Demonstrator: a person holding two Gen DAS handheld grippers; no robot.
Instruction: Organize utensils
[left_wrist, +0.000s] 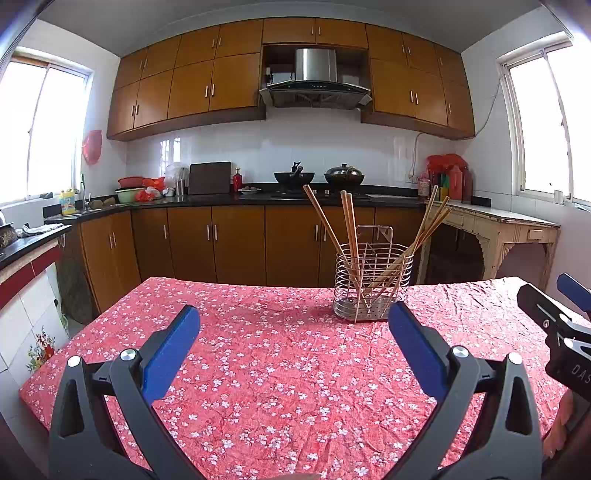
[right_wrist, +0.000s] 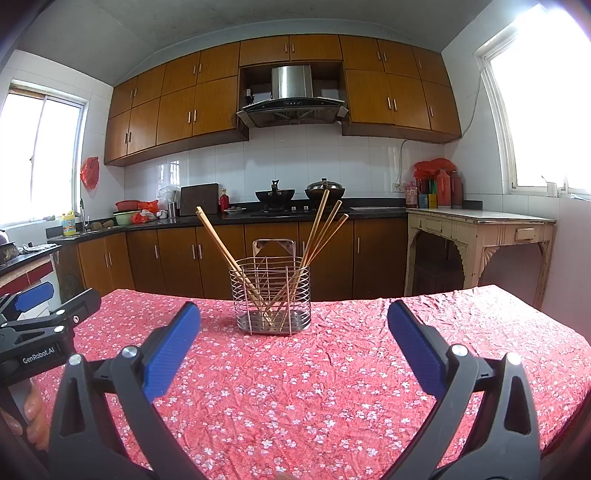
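You are holding the left hand-held gripper (left_wrist: 293, 325) and right hand-held gripper (right_wrist: 293, 321) spread wide and empty over the red floral-clothed bench (right_wrist: 332, 387), apparently because the wooden chopsticks (right_wrist: 218, 240) are already standing in the steel wire utensil basket (right_wrist: 271, 295).

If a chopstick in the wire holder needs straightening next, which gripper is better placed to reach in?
Right, probably. In its own view the wire holder sits almost centred ahead of the open right gripper. For the left gripper, also open and empty, the holder lies off to the right. Chopsticks lean outward both ways.
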